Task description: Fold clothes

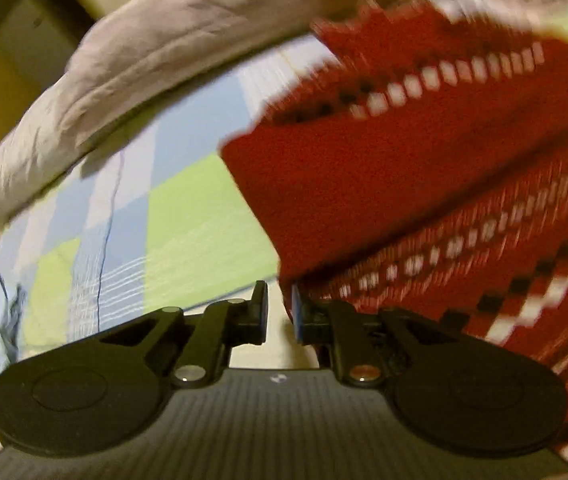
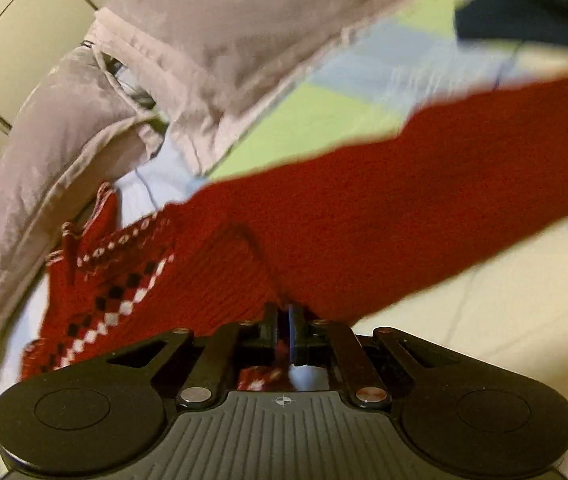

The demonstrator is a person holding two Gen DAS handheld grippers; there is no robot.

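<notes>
Knitwear sits pinched at the near edge: the right gripper [image 2: 283, 322] has its fingers narrowed onto a fold of the red patterned sweater [image 2: 364, 220], which runs from there as a long band up and to the right over the checked bed sheet [image 2: 316, 120]. The left gripper [image 1: 280, 304] stands narrowly parted and apparently empty, the sweater's edge just to its right, its length slanting up and rightward toward the grey duvet [image 1: 164, 48], so I judge this hand closes next.

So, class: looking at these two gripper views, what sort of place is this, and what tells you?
Probably a bedroom. A checked blue-and-green bedsheet covers the surface, a rumpled pale duvet is bunched along its far side, and a red knitted sweater lies on top, pinched by the right gripper.
</notes>
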